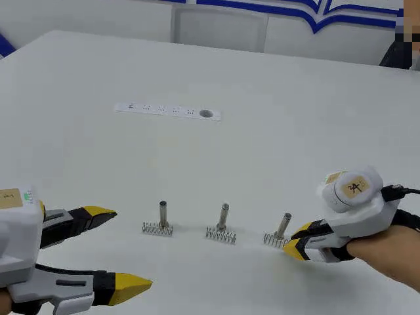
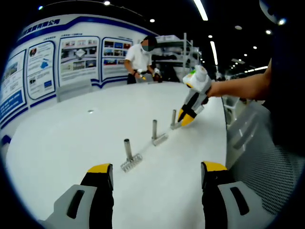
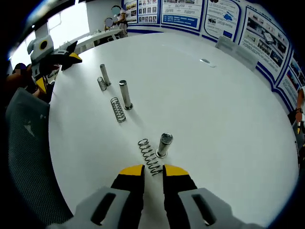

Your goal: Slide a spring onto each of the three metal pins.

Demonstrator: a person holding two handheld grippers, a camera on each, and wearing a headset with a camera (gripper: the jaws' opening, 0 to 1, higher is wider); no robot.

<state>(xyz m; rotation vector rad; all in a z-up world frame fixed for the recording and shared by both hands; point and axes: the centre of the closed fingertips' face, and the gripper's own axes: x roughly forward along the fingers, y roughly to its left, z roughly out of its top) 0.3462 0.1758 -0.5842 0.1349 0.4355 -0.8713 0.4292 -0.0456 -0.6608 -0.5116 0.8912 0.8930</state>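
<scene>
Three short metal pins stand upright in a row on the white table: left pin [image 1: 163,212], middle pin [image 1: 224,216], right pin [image 1: 284,224]. A loose spring lies flat at the foot of each: [image 1: 157,228], [image 1: 220,234], [image 1: 275,240]. My right gripper [image 1: 291,247] rests low at the right spring [image 3: 149,156]. Its jaws stand a narrow gap apart, with the spring's near end between the tips and table showing on both sides. My left gripper [image 1: 125,248] hovers wide open and holding nothing, left of the left pin [image 2: 127,148].
A white power strip [image 1: 167,110] lies flat farther back on the table [image 1: 275,118]. A chair back [image 1: 220,27] stands beyond the far edge. A person [image 2: 140,59] stands in the background behind the table.
</scene>
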